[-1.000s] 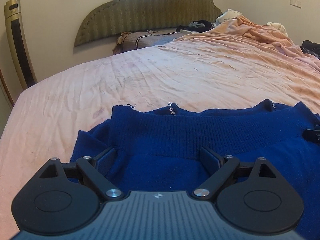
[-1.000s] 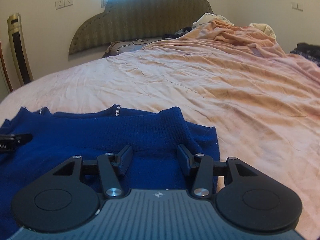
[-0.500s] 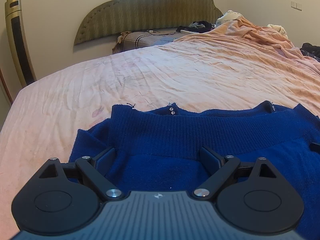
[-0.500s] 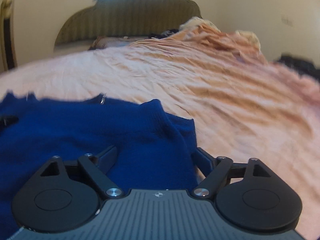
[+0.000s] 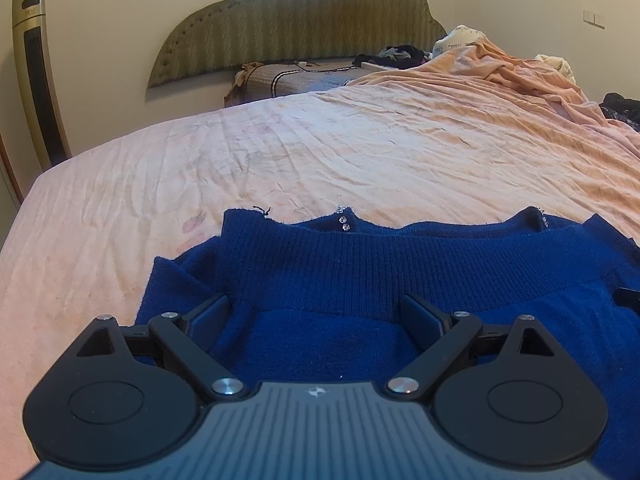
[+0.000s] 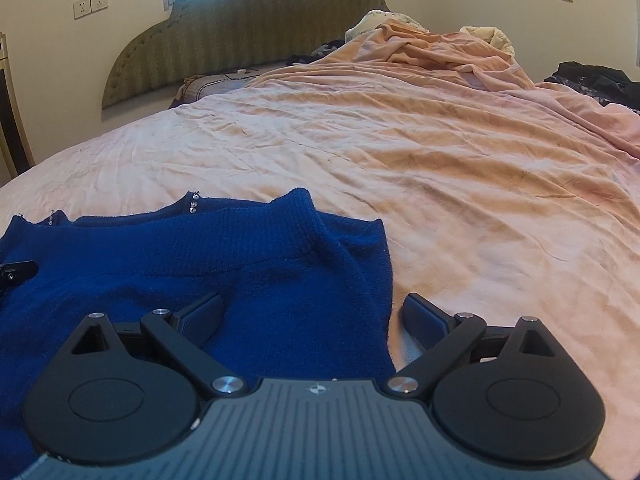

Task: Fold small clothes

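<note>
Both tools spread apart over blue sweater (image 5: 320, 276) on bed (image 5: 360, 152).

Left tool (image 5: 316, 316), right tool (image 6: 312, 316) gripping nothing; risk of pinching one knit layer only, dragging hem crooked.

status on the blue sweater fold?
Done: blue sweater lies on the bed sheet, ribbed band doubled over. In hand: nothing; left gripper and right gripper are open over it, the right straddling its side edge. Left: side folds, final fold.
</note>
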A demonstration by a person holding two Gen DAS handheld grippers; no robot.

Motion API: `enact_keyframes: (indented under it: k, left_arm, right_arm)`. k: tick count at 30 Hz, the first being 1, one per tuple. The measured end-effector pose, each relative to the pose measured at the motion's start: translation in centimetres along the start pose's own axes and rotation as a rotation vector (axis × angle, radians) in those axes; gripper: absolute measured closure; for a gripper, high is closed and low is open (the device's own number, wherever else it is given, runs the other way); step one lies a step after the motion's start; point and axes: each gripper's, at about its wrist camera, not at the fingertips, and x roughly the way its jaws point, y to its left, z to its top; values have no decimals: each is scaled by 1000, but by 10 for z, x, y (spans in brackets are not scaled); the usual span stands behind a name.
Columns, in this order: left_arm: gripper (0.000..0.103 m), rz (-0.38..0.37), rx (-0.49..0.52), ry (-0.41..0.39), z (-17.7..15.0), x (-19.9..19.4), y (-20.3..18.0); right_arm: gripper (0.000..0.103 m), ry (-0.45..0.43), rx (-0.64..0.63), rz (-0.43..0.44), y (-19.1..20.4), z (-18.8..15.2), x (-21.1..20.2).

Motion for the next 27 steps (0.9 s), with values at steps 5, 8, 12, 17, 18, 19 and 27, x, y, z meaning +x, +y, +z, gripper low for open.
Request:
enact_keyframes:
  k: [5,8,12,17,18,19,27]
  left_arm:
    - [9,1,2,1,0,0,-1]
    - [9,2,2,1,0,0,0]
    - [9,5,3,1,0,0,-1]
    - [9,3,2,1,0,0,-1]
    - [9,2,2,1,0,0,-1]
    - [9,0,-1,0,0,-1,0]
    - [9,-1,-13,-8,0,-2,1]
  right_arm:
    - [7,0,-1,-7,0,0,1]
    - [7,0,-1,-7,0,0,1]
    - [7,-1,5,-4,0,0,1]
    - [6,-1,6,-4,0,0,1]
    - [6,-1,6,-4,1,0,1]
    - [7,-1,5,-4,1,0,1]
    - [7,-1,5,-5,0,-1,1]
